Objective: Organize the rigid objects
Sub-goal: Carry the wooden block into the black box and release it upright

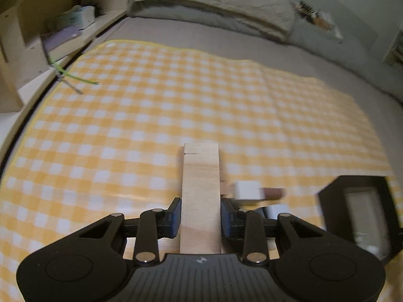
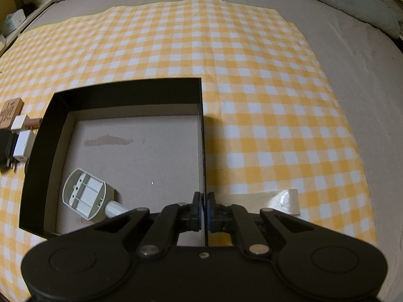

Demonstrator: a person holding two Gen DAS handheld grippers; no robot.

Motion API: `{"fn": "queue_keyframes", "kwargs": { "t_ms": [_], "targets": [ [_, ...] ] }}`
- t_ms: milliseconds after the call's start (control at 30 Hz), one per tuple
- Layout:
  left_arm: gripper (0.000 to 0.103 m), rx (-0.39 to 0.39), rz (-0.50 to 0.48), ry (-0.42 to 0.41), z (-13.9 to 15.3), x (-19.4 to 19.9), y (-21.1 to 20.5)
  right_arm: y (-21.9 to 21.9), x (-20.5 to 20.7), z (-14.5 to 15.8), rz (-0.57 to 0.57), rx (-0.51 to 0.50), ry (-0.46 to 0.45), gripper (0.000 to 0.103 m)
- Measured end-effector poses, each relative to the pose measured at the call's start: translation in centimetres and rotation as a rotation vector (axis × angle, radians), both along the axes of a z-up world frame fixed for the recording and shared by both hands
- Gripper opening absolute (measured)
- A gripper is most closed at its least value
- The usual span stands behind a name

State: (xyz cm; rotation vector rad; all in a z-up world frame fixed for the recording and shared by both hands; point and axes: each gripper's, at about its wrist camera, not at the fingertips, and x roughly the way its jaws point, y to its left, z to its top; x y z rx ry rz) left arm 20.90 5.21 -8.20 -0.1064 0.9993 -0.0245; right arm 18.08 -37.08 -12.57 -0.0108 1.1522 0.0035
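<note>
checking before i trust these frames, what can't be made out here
- Left wrist view: small white and brown pieces beside the wooden block are motion-blurred; block's near end hidden under the left gripper.
- Right wrist view: black box near wall and white plastic part handle covered by the right gripper; carved block cut by the left edge.

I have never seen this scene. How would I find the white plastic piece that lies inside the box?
Find the yellow checked cloth on the bed, then the black box on it, whose right wall the right gripper pinches. The white plastic piece lies in the box's near left corner. It is the only thing inside, oval and ribbed, with a short stem.
</note>
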Motion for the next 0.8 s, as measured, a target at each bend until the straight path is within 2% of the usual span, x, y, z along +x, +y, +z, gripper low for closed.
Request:
{"fn": "queue_keyframes", "kwargs": {
  "t_ms": [200,433,633,800],
  "targets": [
    [0.034,-0.121,-0.065,-0.045,1.9,-0.3,-4.4,-0.1,0.0,0.5,-0.003,0.006,-0.012,0.003],
    [0.034,-0.269,-0.181,-0.058,3.0,-0.2,-11.9,0.1,-0.7,1.1,0.003,0.008,-0.024,0.003],
    [0.034,-0.331,-0.249,-0.008,1.6,0.0,-18.5,0.0,-1.0,1.2,0.003,0.020,-0.027,0.003],
    [0.034,-0.382,-0.237,0.075,-1.2,0.6,-22.9,-0.5,-1.4,1.6,0.000,0.047,-0.034,0.002]
  ]
}}
